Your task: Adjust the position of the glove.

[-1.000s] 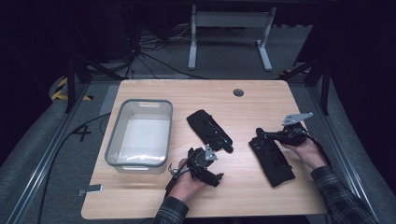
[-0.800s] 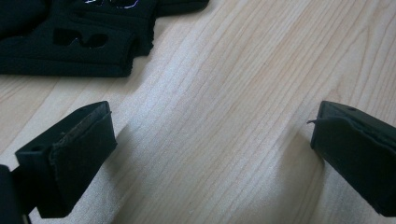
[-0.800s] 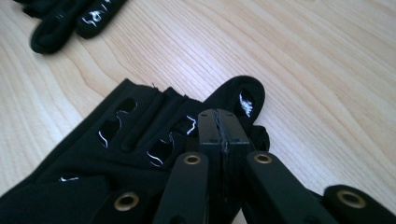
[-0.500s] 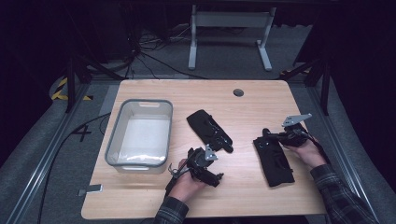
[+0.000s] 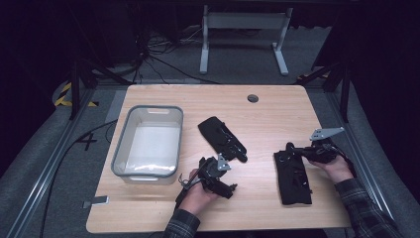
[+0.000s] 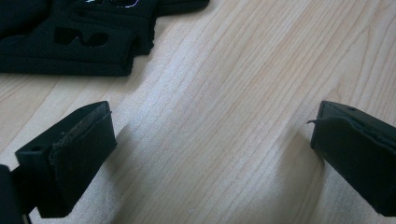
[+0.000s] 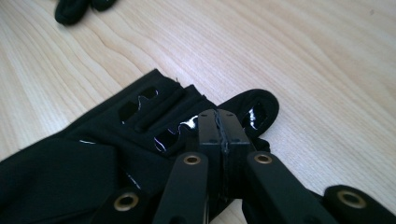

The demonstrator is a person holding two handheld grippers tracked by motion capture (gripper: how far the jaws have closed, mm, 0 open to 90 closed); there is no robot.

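Observation:
Two black gloves lie on the wooden table point(image 5: 277, 114). At the right, one glove point(image 5: 294, 181) point(image 7: 93, 168) with cut-outs and shiny patches lies lengthwise. My right gripper point(image 5: 289, 150) point(image 7: 218, 122) is at its far end, jaws pressed together and pinching the fabric edge. The other glove point(image 5: 222, 138) point(image 6: 70, 42) lies slanted at the table's middle. Just below it, my left gripper point(image 5: 225, 177) point(image 6: 212, 135) rests low over bare wood. Its jaws are wide open with nothing between them, and that glove sits ahead and to their left.
A grey plastic tub point(image 5: 118, 148) stands at the table's left, with something pale at its bottom. A round cable hole point(image 5: 253, 98) sits near the far edge. A small grey tag point(image 5: 96, 202) lies at the front left corner.
My right gripper has shifted a little toward the person, and the right glove's far end has slid with it. The left hand and the middle glove have stayed put.

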